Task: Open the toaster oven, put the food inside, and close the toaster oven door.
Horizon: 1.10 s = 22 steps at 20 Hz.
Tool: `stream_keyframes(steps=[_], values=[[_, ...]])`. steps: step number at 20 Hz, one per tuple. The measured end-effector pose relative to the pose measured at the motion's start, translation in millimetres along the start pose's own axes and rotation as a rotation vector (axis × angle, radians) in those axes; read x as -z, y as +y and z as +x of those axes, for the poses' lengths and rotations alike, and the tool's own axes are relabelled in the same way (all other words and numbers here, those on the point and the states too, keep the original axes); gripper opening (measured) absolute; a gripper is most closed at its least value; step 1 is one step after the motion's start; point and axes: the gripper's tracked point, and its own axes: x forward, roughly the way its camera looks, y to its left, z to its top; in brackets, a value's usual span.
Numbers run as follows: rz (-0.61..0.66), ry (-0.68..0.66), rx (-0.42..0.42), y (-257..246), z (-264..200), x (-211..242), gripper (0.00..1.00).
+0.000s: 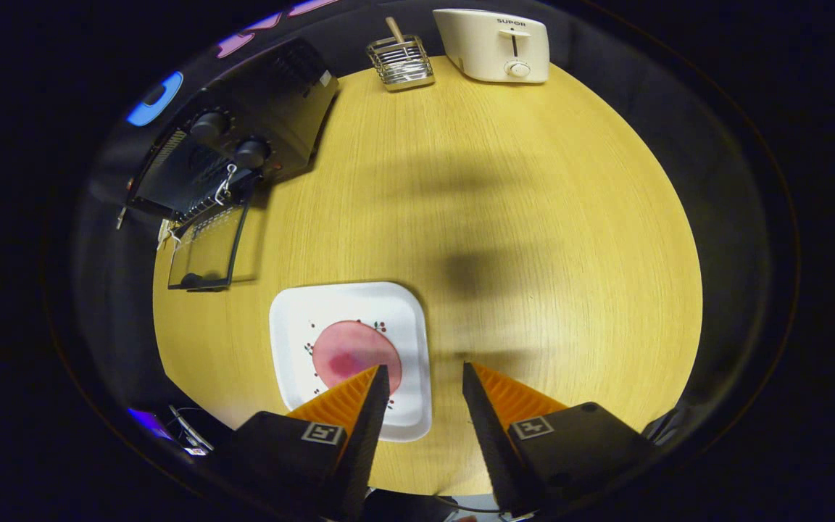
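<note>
The tongs (425, 377) hang above the tabletop (533, 217) with their fingers spread apart and bare wood between them, gripping nothing. The left finger overlaps the near edge of a white square plate (294, 326), which lies flat on the wood and carries a round pink slice of food (349, 348) at its middle. Beyond the plate, to its far left, stands the black toaster oven (258, 123) with its glass door (204, 250) folded down onto the tabletop, well apart from the plate. Far beyond the plate, a wire rack (401, 64) holding a wooden utensil stands just beside a cream toaster (493, 45).
</note>
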Motion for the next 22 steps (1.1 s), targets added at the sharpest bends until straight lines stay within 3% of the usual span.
stream_keyframes(steps=[2,7,17,18,20,21,22], values=[[0.0,0.016,-0.004,0.3,8.3,3.7,0.52],[-0.002,0.025,-0.021,7.3,15.3,2.2,0.52],[-0.068,0.029,0.073,8.2,18.9,6.9,0.52],[-0.036,0.024,0.048,14.4,-1.6,-8.6,0.52],[-0.021,0.02,0.059,7.1,18.3,0.2,0.28],[-0.025,0.019,0.038,14.1,17.8,1.8,0.28],[-0.013,0.018,0.031,15.8,11.0,2.1,0.22]])
